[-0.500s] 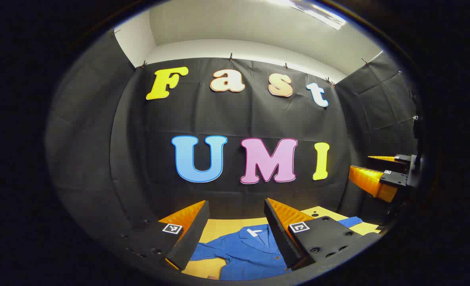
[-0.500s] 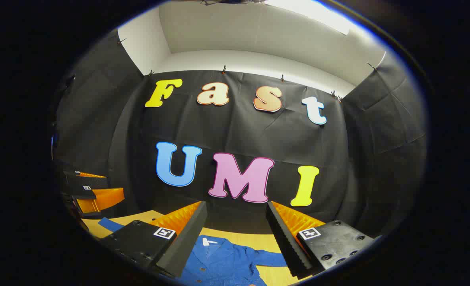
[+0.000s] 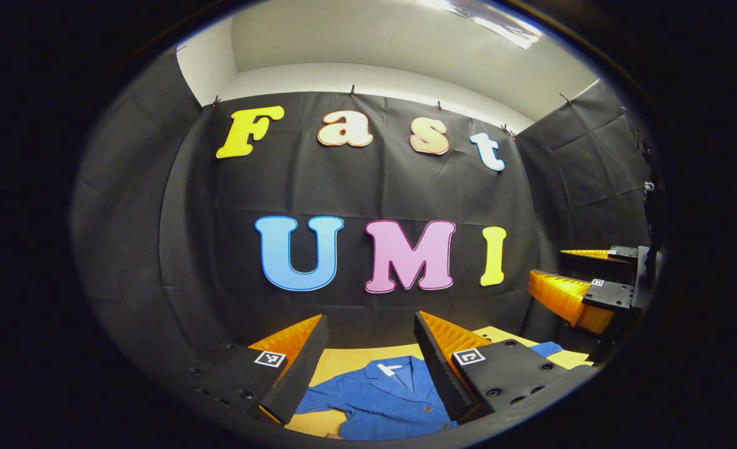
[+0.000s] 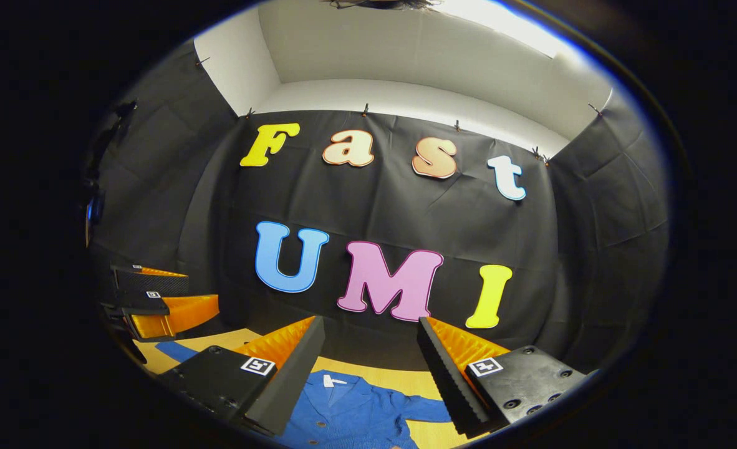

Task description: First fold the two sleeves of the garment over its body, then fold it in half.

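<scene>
A blue buttoned garment (image 3: 387, 399) with a white neck label lies flat on the yellow table (image 3: 350, 358), its collar toward the far wall. In the left gripper view my left gripper (image 3: 368, 368) hangs open above it with nothing between its fingers; the right gripper (image 3: 583, 280) shows open at the right edge, in the air. In the right gripper view the garment (image 4: 356, 411) lies below my open right gripper (image 4: 368, 374), one sleeve (image 4: 428, 408) stretching right. The left gripper (image 4: 163, 293) shows open at the left, above the other sleeve's end (image 4: 172, 350).
Black cloth walls close the booth on the back and both sides, right behind the table's far edge (image 4: 368, 368). A white wall and ceiling light sit above the cloth.
Both views have shifted slightly: the scene slid left in the left gripper view and right in the right gripper view. Both grippers stay open above the garment, which has not moved.
</scene>
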Demonstrator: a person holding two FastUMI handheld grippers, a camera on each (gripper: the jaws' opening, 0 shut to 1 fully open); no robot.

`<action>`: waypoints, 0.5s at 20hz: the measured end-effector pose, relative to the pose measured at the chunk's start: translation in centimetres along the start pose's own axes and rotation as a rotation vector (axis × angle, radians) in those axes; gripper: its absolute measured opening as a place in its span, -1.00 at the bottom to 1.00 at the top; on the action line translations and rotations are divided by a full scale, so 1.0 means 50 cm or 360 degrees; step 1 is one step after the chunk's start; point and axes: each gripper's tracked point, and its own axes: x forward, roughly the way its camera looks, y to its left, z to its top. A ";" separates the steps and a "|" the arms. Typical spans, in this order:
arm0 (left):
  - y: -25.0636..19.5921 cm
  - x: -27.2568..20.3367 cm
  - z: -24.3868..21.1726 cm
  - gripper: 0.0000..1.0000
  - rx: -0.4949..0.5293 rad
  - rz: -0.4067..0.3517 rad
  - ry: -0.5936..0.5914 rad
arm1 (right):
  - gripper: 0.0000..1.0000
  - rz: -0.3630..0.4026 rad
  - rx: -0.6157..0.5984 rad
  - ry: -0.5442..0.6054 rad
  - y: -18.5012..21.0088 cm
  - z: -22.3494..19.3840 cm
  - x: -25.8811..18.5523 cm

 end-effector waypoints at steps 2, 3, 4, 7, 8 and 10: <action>0.002 -0.001 -0.001 0.60 -0.0005 0.0006 -0.0004 | 0.91 -0.0001 0.0002 0.0000 -0.002 -0.001 -0.001; 0.002 -0.001 -0.003 0.60 -0.0011 0.0006 0.0003 | 0.92 0.0002 0.0007 0.0004 -0.001 -0.003 -0.001; 0.003 -0.002 -0.007 0.59 -0.0019 0.0008 0.0009 | 0.92 0.0004 0.0013 0.0007 -0.001 -0.004 -0.001; -0.001 -0.007 -0.012 0.60 -0.0040 0.0003 0.0024 | 0.92 0.0007 0.0011 0.0015 0.001 -0.007 -0.003; -0.001 -0.009 -0.012 0.60 -0.0044 0.0001 0.0018 | 0.92 0.0007 0.0010 0.0013 -0.001 -0.005 -0.003; -0.003 -0.011 -0.010 0.60 -0.0045 -0.0007 0.0012 | 0.92 0.0005 0.0012 0.0020 -0.001 -0.008 -0.006</action>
